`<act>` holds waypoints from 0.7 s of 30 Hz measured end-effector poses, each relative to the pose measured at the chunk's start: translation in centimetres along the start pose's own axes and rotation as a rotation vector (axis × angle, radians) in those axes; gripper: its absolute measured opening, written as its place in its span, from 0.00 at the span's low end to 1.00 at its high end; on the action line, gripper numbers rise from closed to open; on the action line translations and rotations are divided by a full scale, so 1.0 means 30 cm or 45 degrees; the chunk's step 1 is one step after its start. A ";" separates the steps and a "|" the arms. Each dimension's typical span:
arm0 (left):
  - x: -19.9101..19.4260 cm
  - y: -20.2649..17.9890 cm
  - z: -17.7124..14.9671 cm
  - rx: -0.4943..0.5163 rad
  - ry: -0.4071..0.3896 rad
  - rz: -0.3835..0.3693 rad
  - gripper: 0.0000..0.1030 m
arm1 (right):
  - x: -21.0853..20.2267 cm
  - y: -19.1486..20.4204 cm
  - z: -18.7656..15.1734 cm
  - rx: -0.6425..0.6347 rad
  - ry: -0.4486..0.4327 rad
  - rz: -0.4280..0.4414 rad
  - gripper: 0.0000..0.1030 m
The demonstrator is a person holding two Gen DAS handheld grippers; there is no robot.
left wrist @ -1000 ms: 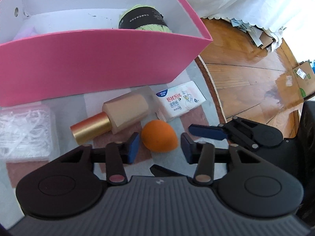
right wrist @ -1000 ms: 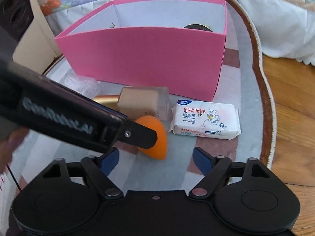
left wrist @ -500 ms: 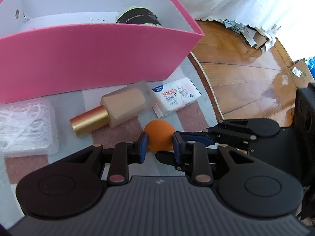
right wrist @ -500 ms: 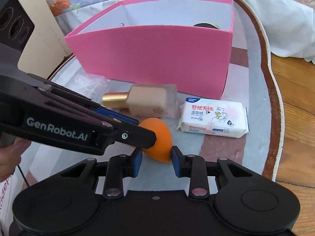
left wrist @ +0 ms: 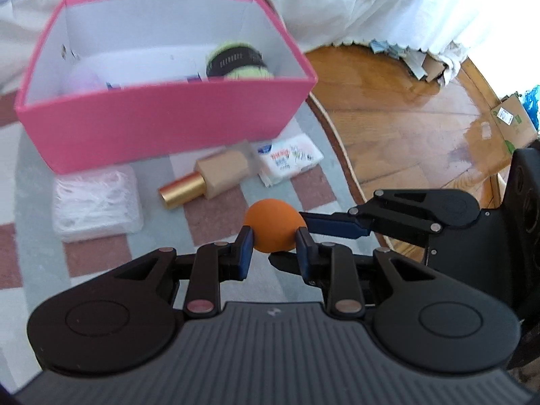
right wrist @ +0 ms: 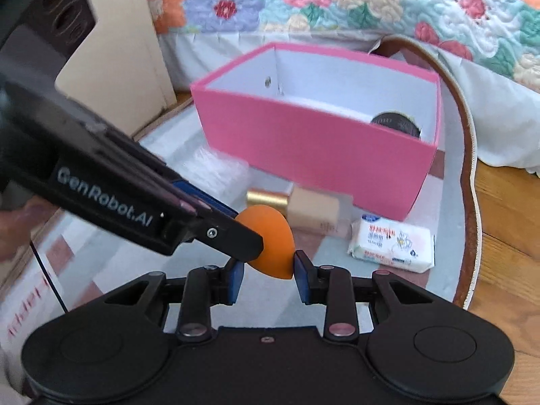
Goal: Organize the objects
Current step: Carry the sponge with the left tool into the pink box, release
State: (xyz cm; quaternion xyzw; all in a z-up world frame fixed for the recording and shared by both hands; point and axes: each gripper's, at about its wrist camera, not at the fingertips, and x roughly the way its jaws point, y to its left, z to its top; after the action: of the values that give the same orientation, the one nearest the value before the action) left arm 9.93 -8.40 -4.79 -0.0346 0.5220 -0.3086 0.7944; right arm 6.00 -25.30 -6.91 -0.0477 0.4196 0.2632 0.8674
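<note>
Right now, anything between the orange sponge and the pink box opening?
Nothing visible blocks it. The orange sponge is clamped by both the left gripper and the right gripper, above the mat. The gold-capped bottle and wipes pack lie on the mat below the path. The pink box is open-topped, with free floor space inside.

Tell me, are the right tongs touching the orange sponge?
Touching. In the right wrist view the right tongs have both blue pads pressed against the orange sponge, no gap either side. The left tongs also clamp it.
</note>
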 end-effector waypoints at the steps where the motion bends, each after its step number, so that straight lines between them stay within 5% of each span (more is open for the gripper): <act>1: -0.022 -0.003 0.008 0.001 -0.012 0.005 0.25 | -0.015 0.003 0.012 0.024 -0.018 0.007 0.36; 15: -0.257 -0.059 0.255 0.113 -0.190 0.085 0.25 | -0.151 0.030 0.259 0.010 -0.265 -0.070 0.36; 21: -0.231 -0.056 0.394 0.132 -0.189 0.176 0.25 | -0.110 -0.043 0.377 0.133 -0.250 -0.039 0.36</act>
State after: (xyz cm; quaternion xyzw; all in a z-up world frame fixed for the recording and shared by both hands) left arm 17.40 -9.27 6.79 0.0198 0.4463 -0.2762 0.8510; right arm 12.92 -24.35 2.68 0.0171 0.3450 0.2312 0.9095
